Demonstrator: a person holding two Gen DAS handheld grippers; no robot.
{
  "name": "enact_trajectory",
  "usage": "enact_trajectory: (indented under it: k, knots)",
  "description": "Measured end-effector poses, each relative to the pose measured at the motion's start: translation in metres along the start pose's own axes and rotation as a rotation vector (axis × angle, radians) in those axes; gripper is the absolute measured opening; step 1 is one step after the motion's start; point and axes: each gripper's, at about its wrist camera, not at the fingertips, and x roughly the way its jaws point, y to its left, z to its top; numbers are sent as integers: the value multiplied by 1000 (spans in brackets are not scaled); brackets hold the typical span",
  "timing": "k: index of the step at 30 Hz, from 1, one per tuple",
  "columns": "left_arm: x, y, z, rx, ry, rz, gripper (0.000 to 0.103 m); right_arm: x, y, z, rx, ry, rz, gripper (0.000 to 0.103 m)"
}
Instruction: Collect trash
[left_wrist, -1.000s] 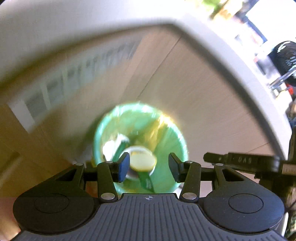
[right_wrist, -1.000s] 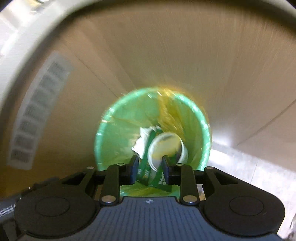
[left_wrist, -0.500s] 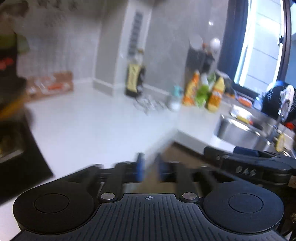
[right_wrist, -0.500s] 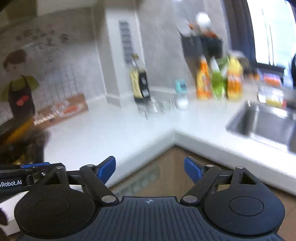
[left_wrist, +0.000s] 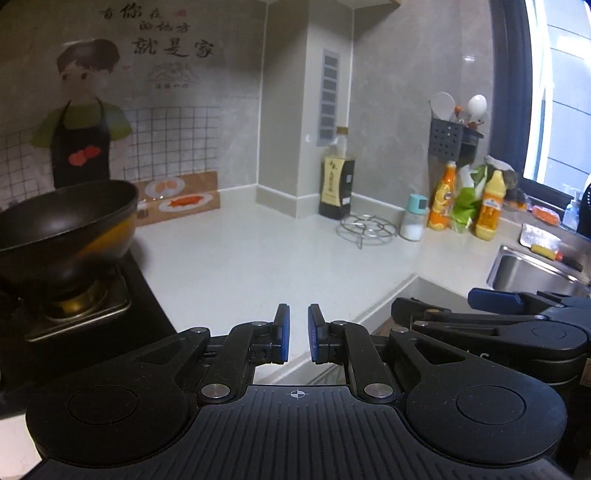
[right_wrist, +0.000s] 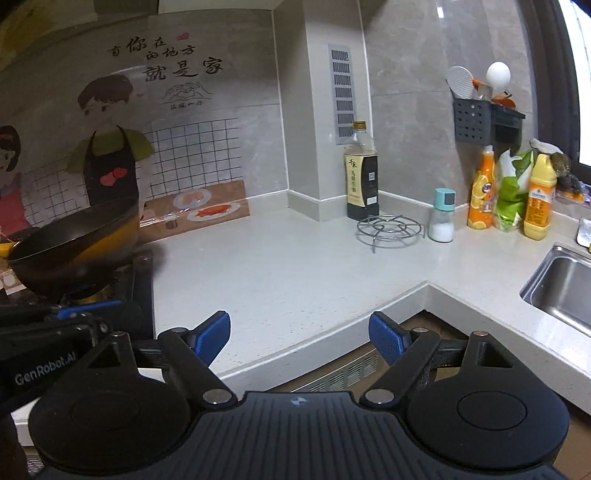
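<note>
My left gripper hangs in front of the white counter, its blue pads nearly together with nothing between them. My right gripper is level with the same counter edge, jaws spread wide and empty. In the left wrist view the right gripper's blue pad shows at the right; in the right wrist view the left gripper's body shows at the left. Neither view shows a bin or loose trash.
A black wok sits on the stove at the left. At the back stand a dark sauce bottle, a wire trivet, a salt shaker and orange and yellow bottles. A steel sink lies at the right.
Both grippers rose out of the green-lined bin, where a cup and wrappers lay, and now face the kitchen counter. The left jaws went from open to shut; the right jaws spread wide.
</note>
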Motion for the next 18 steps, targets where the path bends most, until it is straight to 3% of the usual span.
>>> enact_trajectory:
  k: [18]
  knots:
    - [5, -1, -5, -19, 21, -15, 13, -4, 5, -4, -31, 1, -9, 83]
